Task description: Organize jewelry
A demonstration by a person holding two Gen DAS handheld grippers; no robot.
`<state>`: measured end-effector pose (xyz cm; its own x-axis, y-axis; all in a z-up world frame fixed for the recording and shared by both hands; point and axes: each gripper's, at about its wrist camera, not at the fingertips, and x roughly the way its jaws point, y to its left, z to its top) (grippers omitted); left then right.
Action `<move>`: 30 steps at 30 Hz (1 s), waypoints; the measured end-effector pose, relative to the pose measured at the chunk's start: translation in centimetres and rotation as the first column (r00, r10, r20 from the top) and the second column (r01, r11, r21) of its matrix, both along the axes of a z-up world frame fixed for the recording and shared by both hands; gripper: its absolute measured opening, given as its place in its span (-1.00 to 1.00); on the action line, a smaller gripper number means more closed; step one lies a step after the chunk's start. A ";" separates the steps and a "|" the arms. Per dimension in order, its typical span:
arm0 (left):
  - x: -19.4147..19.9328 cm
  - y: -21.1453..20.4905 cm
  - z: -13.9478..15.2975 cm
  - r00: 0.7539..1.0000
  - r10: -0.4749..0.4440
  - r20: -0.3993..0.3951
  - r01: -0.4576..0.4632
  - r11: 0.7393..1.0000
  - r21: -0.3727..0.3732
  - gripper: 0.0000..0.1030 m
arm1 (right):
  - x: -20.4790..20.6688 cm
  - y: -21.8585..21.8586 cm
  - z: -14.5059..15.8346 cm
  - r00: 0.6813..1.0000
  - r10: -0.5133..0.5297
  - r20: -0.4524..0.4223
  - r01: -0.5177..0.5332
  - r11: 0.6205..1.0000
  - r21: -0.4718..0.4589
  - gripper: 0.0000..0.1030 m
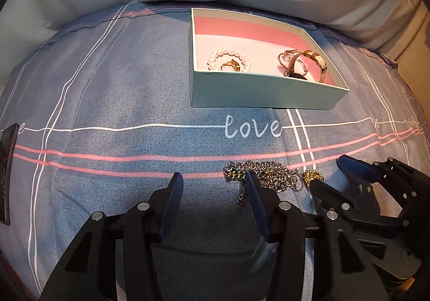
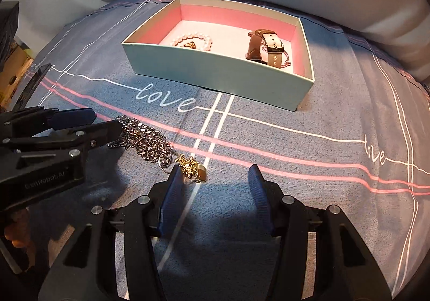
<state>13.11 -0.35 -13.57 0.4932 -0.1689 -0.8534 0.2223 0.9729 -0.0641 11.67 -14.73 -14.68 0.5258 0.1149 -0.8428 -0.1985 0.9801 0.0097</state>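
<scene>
Chain necklace (image 2: 146, 141) heaped on the bedspread (image 2: 295, 166) beside a gold ring (image 2: 192, 166), both grippers (image 1: 213, 188) (image 2: 216, 180) spread and empty, may tangle or drag the ring along.

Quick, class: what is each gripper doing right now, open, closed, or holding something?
Left gripper: open, holding nothing, at the chain necklace.
Right gripper: open, holding nothing, near the gold pendant.

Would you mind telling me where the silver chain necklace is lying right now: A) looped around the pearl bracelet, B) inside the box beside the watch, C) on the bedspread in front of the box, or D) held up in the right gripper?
C: the chain necklace lies bunched on the bedspread, outside the box.
</scene>
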 end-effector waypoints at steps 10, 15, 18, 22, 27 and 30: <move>-1.3 -1.7 -0.5 0.995 -0.096 0.027 0.094 0.994 0.061 -0.07 | -1.3 -0.7 -0.1 1.000 -0.005 -0.024 0.005 1.000 0.022 0.01; -0.6 -2.5 -0.7 0.995 -0.098 0.034 0.096 0.993 0.068 -0.07 | -1.4 -1.1 0.0 1.000 -0.020 -0.022 0.021 0.999 0.027 0.01; -0.3 -1.9 -0.5 0.997 -0.068 0.031 0.067 0.997 0.049 -0.07 | -1.0 -0.4 0.2 1.000 -0.002 -0.011 0.002 1.000 0.022 0.01; 0.1 -1.0 -0.5 0.999 -0.033 0.042 0.030 0.997 0.076 -0.21 | 0.2 1.2 -0.2 0.999 0.044 -0.009 -0.044 0.999 0.002 0.01; 0.6 0.0 -0.4 0.999 -0.003 0.049 0.000 0.997 0.079 -0.23 | 1.4 1.4 -0.5 1.000 0.026 0.004 -0.026 0.999 -0.025 0.01; 0.5 0.2 -0.2 0.999 -0.002 0.049 -0.001 0.998 0.068 -0.23 | 2.0 -0.1 -0.5 0.999 -0.042 0.001 0.042 0.998 -0.052 0.02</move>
